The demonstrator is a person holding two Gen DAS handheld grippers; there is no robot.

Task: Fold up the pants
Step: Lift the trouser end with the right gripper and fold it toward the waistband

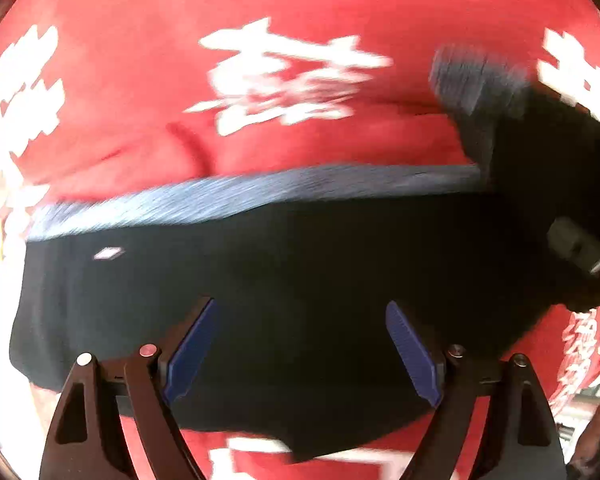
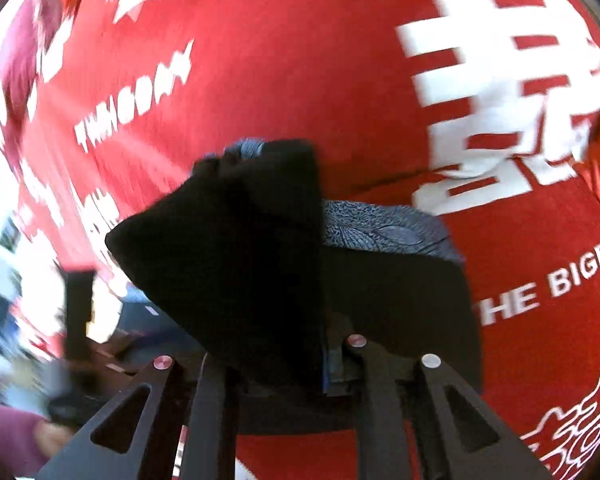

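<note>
The black pants (image 1: 300, 256) lie flat on a red cloth, their blue-grey waistband (image 1: 228, 196) along the far edge. My left gripper (image 1: 300, 304) hangs over the middle of them, pointing steeply down. It is open, with its blue pads (image 1: 192, 352) wide apart and nothing between them. My right gripper (image 2: 288, 320) is shut on the pants (image 2: 236, 248), holding a fold of black fabric bunched up in a peak. The fabric hides the fingertips, and only a strip of one blue pad (image 2: 332, 368) shows. The waistband (image 2: 380, 228) runs off to the right of the lifted fold.
A red cloth (image 1: 300, 8) printed with large white characters (image 2: 500, 100) covers the whole surface under the pants. In the right wrist view, its edge and a blurred room lie at the lower left, with a person's maroon sleeve (image 2: 4, 432).
</note>
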